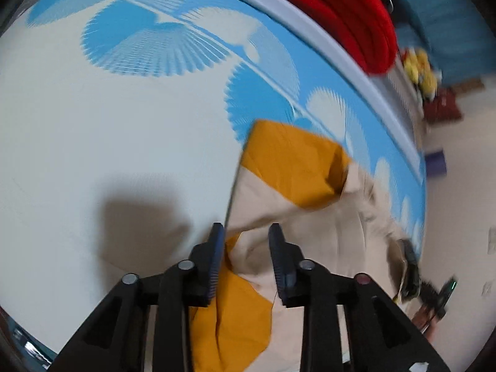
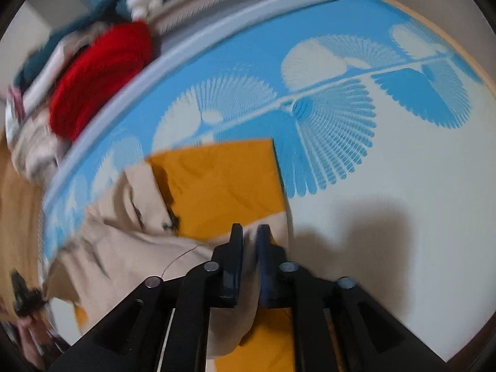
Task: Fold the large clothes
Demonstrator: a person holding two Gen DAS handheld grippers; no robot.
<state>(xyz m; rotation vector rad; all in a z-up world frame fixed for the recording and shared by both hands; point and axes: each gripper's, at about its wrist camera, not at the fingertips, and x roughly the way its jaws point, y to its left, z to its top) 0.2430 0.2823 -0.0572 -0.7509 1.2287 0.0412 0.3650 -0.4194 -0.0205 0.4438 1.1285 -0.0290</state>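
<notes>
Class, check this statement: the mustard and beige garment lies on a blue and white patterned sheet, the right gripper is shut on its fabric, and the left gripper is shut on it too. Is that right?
Not quite. The left gripper is open: the left wrist view shows its fingers apart over the garment. The rest holds: the right wrist view shows the right gripper shut on the fabric, which lies on the blue and white sheet.

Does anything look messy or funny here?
The garment is rumpled, not flat: its beige part bunches in wrinkles by the mat's blue border. The right gripper pinches it; the left gripper is open.
</notes>
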